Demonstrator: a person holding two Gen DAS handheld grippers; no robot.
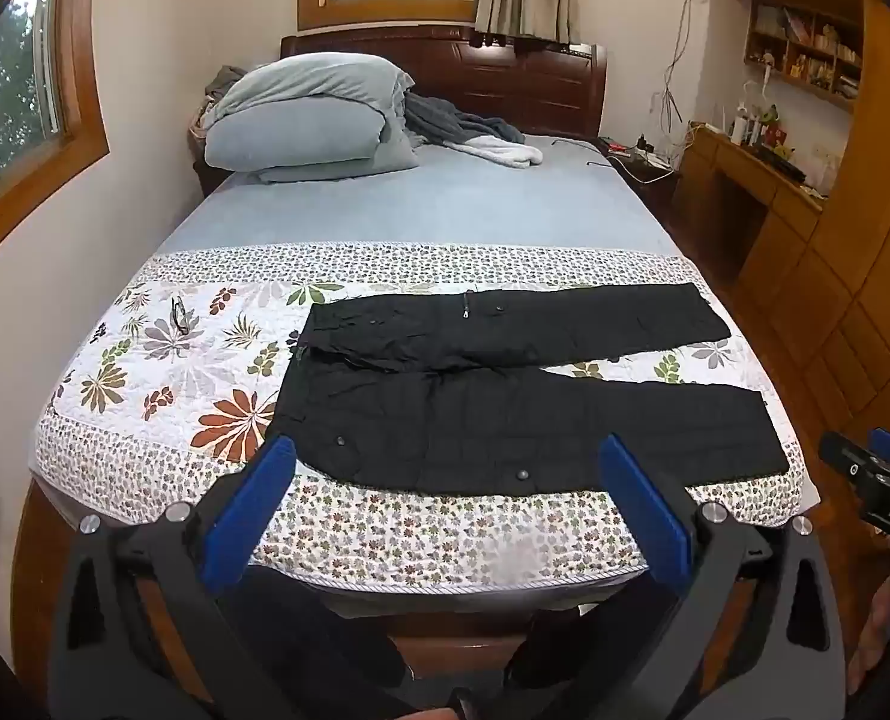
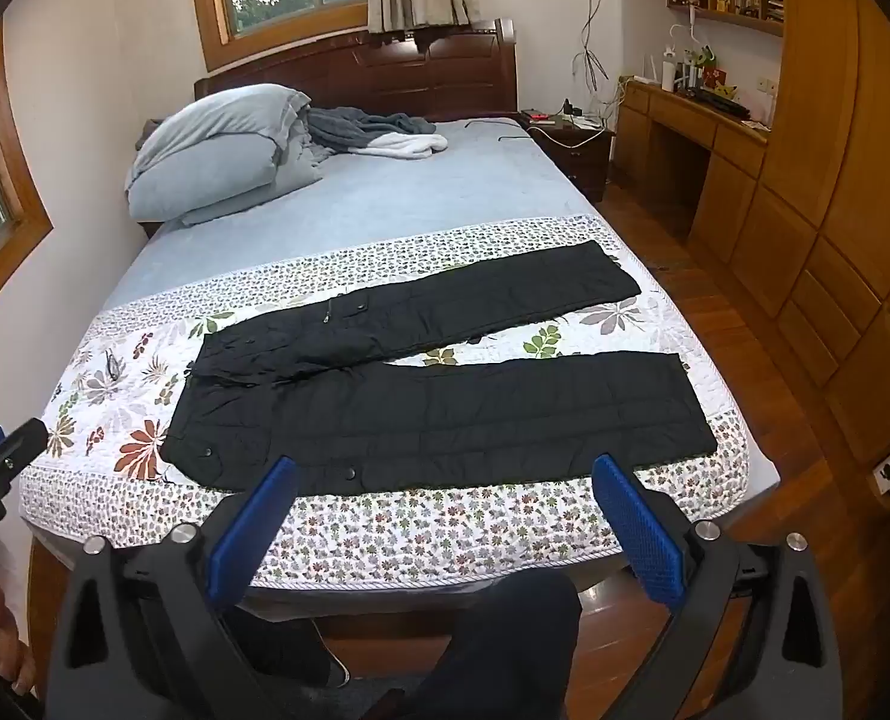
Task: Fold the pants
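Lying unfolded on the quilt [image 1: 162,372]: black pants [image 1: 505,408].

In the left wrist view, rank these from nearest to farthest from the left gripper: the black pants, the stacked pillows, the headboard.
From the left gripper, open and holding nothing:
1. black pants, spread on the floral quilt just ahead.
2. stacked pillows, far end of the bed, left side.
3. headboard, behind the pillows, against the wall.

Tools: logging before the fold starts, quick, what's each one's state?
Left tool: open, holding nothing, short of the black pants.
Right tool: open, holding nothing.
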